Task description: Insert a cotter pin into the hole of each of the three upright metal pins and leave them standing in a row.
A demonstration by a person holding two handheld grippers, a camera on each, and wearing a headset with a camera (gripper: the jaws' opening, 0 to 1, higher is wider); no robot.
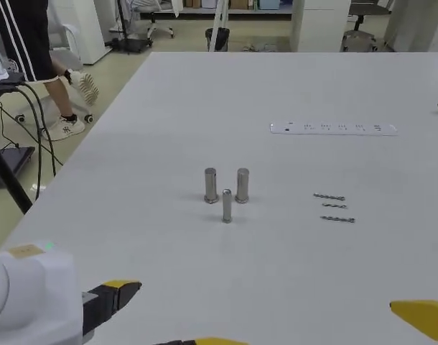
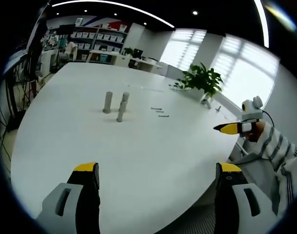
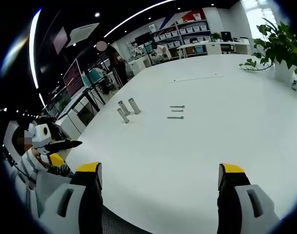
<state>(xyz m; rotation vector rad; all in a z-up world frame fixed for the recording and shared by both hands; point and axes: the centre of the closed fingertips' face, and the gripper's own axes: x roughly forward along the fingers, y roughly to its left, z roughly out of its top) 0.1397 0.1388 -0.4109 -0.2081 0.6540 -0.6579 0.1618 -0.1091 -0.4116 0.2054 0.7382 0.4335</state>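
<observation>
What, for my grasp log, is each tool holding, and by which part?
Nothing: left tool and right tool are open and empty; cotter pins lie on the table.

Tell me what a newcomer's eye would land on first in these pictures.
Three upright metal pins stand in a tight triangle near the middle of the white table, not in a row. To their right lie three cotter pins, one behind the other, none inserted yet. The left gripper and right gripper are open by the table's near edge, holding nothing.
</observation>
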